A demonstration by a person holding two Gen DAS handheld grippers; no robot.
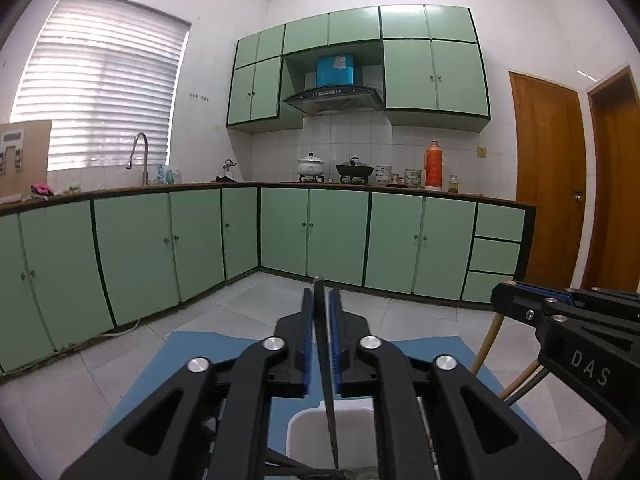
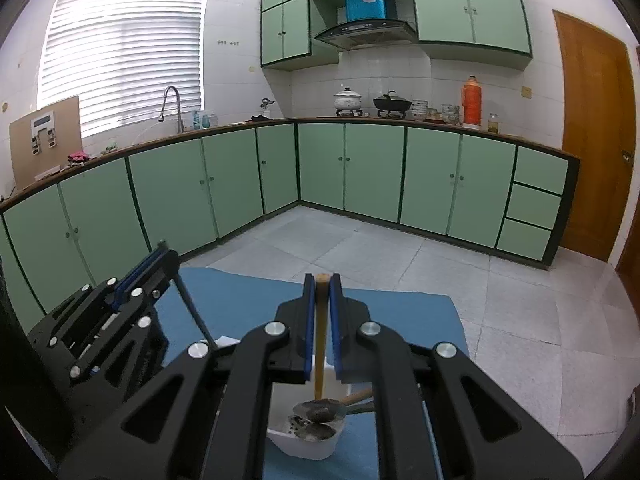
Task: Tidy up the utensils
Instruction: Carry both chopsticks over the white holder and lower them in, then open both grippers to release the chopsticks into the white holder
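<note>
Above a white plastic tub (image 2: 280,438) on the blue mat (image 2: 248,292), we saw the left gripper (image 1: 321,300) narrowly holding a dark slim utensil handle (image 1: 326,368), the right gripper (image 2: 321,286) a wooden-handled utensil (image 2: 320,344).

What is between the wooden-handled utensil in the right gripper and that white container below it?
Nothing visible blocks it. The wooden-handled utensil hangs between the right gripper pads, its lower end already over the white container. Metal spoons already lie inside, so it would land among them.
</note>
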